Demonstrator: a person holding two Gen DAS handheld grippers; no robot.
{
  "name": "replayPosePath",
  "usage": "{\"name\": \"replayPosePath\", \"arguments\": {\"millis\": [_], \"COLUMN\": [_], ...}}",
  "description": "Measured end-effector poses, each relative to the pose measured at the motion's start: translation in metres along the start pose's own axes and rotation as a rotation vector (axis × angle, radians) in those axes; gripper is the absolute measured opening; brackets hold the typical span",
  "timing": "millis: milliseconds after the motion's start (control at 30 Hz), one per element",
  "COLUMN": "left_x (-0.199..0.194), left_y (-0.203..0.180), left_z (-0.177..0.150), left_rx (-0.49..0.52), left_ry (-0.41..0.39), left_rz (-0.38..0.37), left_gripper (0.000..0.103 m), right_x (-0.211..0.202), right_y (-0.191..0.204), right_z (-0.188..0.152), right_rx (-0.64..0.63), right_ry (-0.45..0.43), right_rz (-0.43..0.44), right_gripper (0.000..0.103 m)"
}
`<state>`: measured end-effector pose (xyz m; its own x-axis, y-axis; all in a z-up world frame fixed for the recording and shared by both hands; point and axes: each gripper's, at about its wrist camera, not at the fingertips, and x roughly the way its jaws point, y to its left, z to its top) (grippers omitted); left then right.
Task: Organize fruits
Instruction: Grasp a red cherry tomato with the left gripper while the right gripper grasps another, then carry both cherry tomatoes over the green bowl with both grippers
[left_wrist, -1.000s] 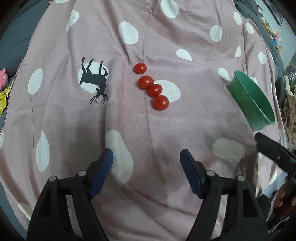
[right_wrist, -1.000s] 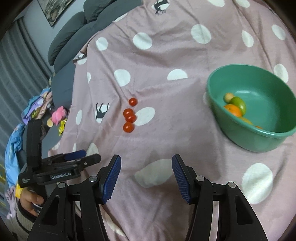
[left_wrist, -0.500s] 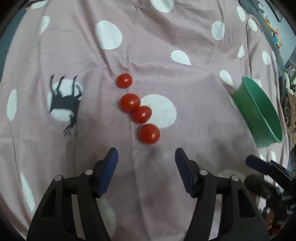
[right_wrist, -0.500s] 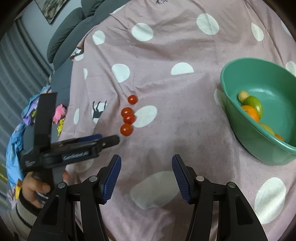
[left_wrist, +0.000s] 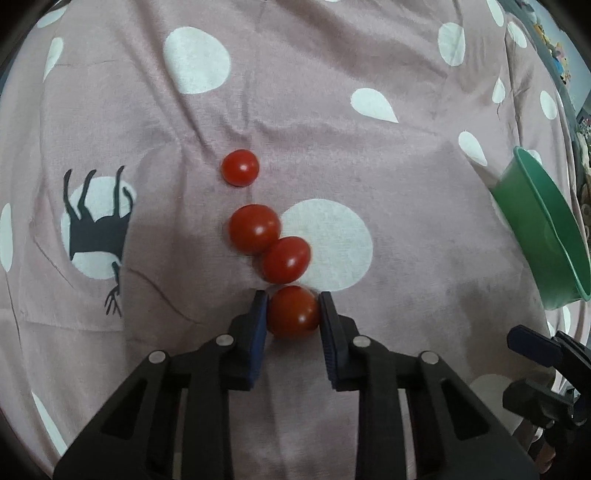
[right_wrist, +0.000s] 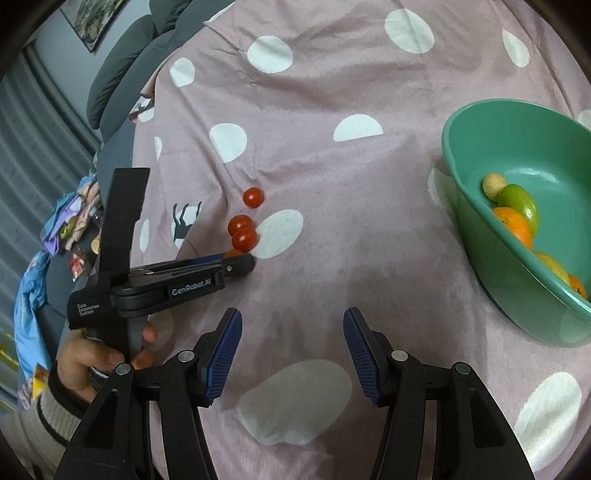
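Several red cherry tomatoes lie in a line on a pink polka-dot cloth (left_wrist: 369, 184). My left gripper (left_wrist: 293, 314) is shut on the nearest cherry tomato (left_wrist: 293, 312), which rests on the cloth. Two touching tomatoes (left_wrist: 284, 258) (left_wrist: 254, 228) lie just beyond it, and a lone one (left_wrist: 240, 167) lies farther off. My right gripper (right_wrist: 291, 350) is open and empty above the cloth. It also sees the left gripper (right_wrist: 236, 264) at the tomatoes. A green bowl (right_wrist: 480, 155) to the right holds an orange (right_wrist: 515, 225), a green fruit (right_wrist: 519, 201) and other fruit.
The green bowl's rim (left_wrist: 546, 221) shows at the right edge of the left wrist view. A black deer print (left_wrist: 96, 229) marks the cloth left of the tomatoes. Grey cushions (right_wrist: 122, 85) and colourful clutter (right_wrist: 70, 221) lie past the cloth's left edge.
My left gripper moved forward and down to the tomato row and closed on the nearest tomato. My right gripper stayed open and shifted slightly, with the bowl now further right in view.
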<state>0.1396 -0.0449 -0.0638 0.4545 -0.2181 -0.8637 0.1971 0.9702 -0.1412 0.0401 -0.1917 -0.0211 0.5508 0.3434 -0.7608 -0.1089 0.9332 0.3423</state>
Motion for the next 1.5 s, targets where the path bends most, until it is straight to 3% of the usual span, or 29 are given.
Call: {"name": "replayPosePath", "arguments": {"millis": [400, 833, 1000, 1267, 1367, 1500], "left_x": [-0.069, -0.067, -0.062, -0.06, -0.062, -0.065], "left_y": [0.044, 0.073, 0.078, 0.078, 0.077, 0.077], "left_z": [-0.015, -0.023, -0.023, -0.023, -0.024, -0.025], "left_rx": [-0.047, -0.097, -0.102, -0.106, -0.105, -0.107], "left_ry": [-0.174, -0.19, -0.188, -0.178, -0.179, -0.181], "left_rz": [-0.001, -0.027, -0.054, -0.079, -0.079, -0.078], "left_gripper": [0.026, 0.027, 0.027, 0.027, 0.027, 0.027], "right_x": [0.037, 0.116, 0.134, 0.143, 0.145, 0.141], "right_y": [0.037, 0.084, 0.086, 0.088, 0.091, 0.092], "right_z": [0.023, 0.063, 0.067, 0.071, 0.071, 0.069], "right_rx": [-0.113, -0.357, -0.356, -0.372, -0.392, -0.386], "right_ry": [0.082, 0.172, 0.218, 0.258, 0.249, 0.255], "right_rz": [0.0, -0.132, -0.149, -0.174, -0.202, -0.197], "right_gripper": [0.058, 0.058, 0.058, 0.045, 0.033, 0.032]}}
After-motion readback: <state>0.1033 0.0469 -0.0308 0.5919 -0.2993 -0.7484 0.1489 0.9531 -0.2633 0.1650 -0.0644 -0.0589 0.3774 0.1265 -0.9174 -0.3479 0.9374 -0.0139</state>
